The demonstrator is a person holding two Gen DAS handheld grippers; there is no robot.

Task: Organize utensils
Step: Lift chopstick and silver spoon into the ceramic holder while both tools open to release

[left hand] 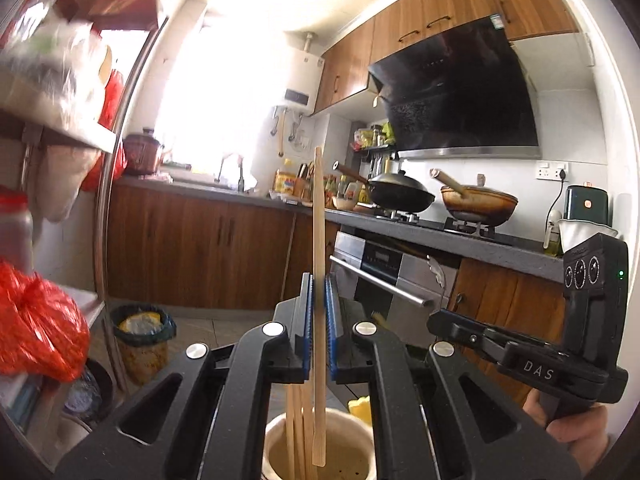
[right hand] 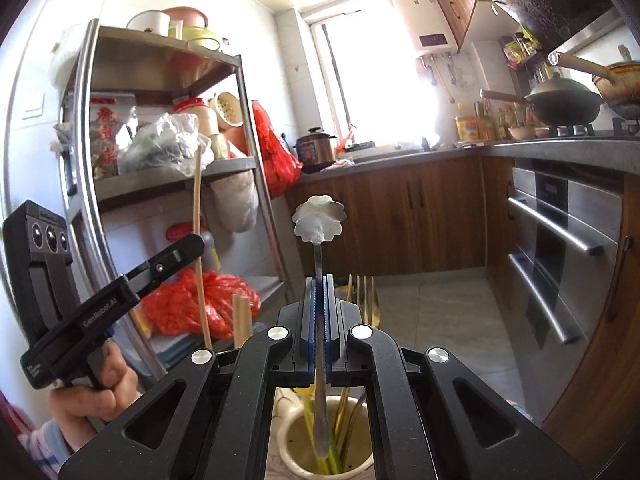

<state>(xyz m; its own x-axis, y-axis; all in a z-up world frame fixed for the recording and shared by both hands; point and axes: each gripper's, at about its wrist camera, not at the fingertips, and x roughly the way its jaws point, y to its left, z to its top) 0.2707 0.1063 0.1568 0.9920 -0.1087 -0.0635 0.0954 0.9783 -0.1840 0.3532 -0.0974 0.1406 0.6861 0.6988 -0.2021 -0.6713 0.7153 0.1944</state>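
Note:
My left gripper (left hand: pixel 319 286) is shut on a single wooden chopstick (left hand: pixel 318 216), held upright; its lower end hangs inside a cream ceramic holder (left hand: pixel 362 428) that has other chopsticks (left hand: pixel 296 412) in it. My right gripper (right hand: pixel 319 286) is shut on the handle of a metal spoon with a scalloped flower-shaped bowl (right hand: pixel 319 216), held upright; its handle end reaches into a second cream holder (right hand: pixel 286 446) with gold and green utensils (right hand: pixel 366 300). The right gripper also shows in the left wrist view (left hand: pixel 520 350), and the left gripper with its chopstick in the right wrist view (right hand: pixel 120 292).
A steel shelf rack (right hand: pixel 248 128) with bags, bowls and red plastic bags (right hand: pixel 276 148) stands at the left. A counter (left hand: pixel 440 236) carries two woks (left hand: pixel 400 194) on a stove, with an oven (right hand: pixel 560 248) below. A lined bin (left hand: pixel 142 340) stands on the floor.

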